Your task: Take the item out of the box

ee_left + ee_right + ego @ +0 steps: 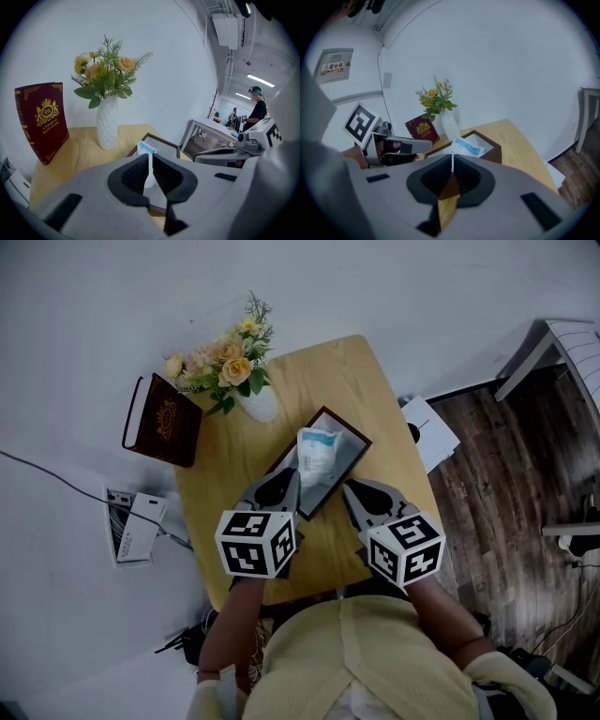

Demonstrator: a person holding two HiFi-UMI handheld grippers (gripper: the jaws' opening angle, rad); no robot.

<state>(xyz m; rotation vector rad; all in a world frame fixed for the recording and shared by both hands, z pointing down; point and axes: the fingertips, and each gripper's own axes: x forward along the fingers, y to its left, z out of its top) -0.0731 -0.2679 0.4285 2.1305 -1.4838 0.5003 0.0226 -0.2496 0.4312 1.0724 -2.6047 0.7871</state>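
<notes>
Approach was our step: one packet lay in the single box at the frame's centre, on the table. We held the left gripper and right gripper just below it, both sets of fingers pressed together, empty. Next we judged they must spread, then pinch the packet. One vase and one book stood upper left.

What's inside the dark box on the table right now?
A white packet with blue print lies in the box, one end rising above the rim. Pale lining shows beside it. Anything under the packet is covered.
</notes>
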